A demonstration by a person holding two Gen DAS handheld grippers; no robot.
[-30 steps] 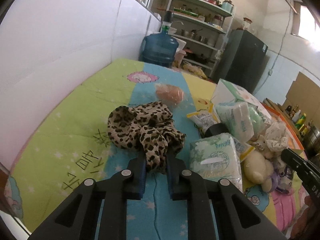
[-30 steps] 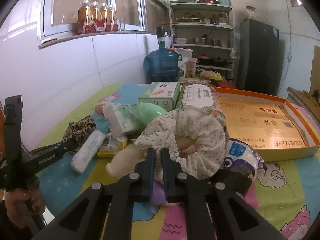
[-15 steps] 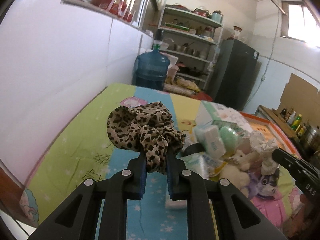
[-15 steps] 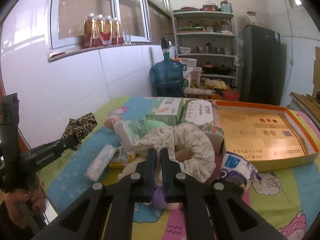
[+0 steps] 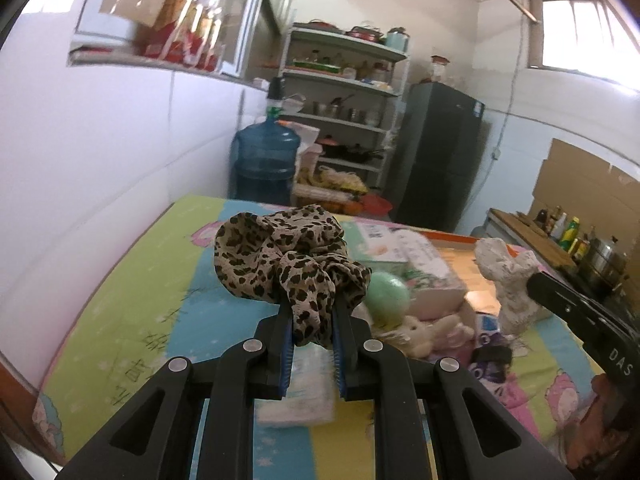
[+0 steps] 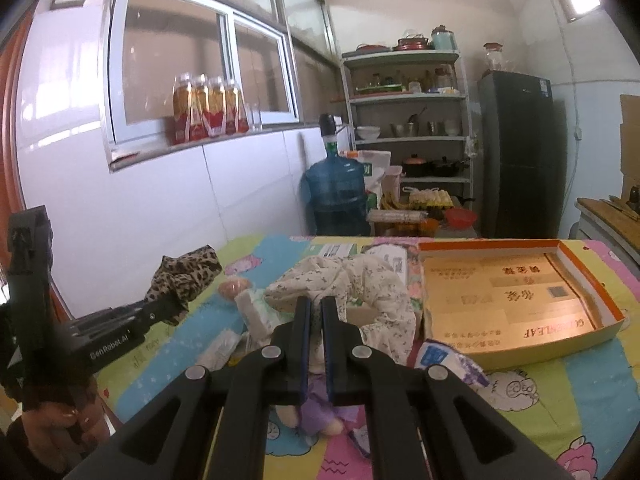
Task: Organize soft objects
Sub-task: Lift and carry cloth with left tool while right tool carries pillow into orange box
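My left gripper (image 5: 311, 312) is shut on a leopard-print scrunchie (image 5: 280, 256) and holds it well above the table; it also shows in the right wrist view (image 6: 184, 276). My right gripper (image 6: 314, 312) is shut on a white floral scrunchie (image 6: 360, 280), lifted above the pile; it also shows in the left wrist view (image 5: 506, 276). Under them lie a green ball (image 5: 387, 292), a cream plush toy (image 5: 424, 328), tissue packs (image 6: 256, 308) and a purple soft toy (image 6: 320, 412). An open orange-rimmed box (image 6: 600, 292) sits at the right.
The colourful mat (image 5: 132, 304) covers the table beside a white tiled wall (image 5: 100, 160). Tissue boxes (image 5: 424, 268) stand behind the pile. A blue water jug (image 6: 336, 196), shelves (image 6: 408, 120) and a dark fridge (image 6: 520, 152) stand beyond the far edge.
Both grippers have risen from the table, each keeping its scrunchie. The views now look higher, showing more wall, window and shelves.
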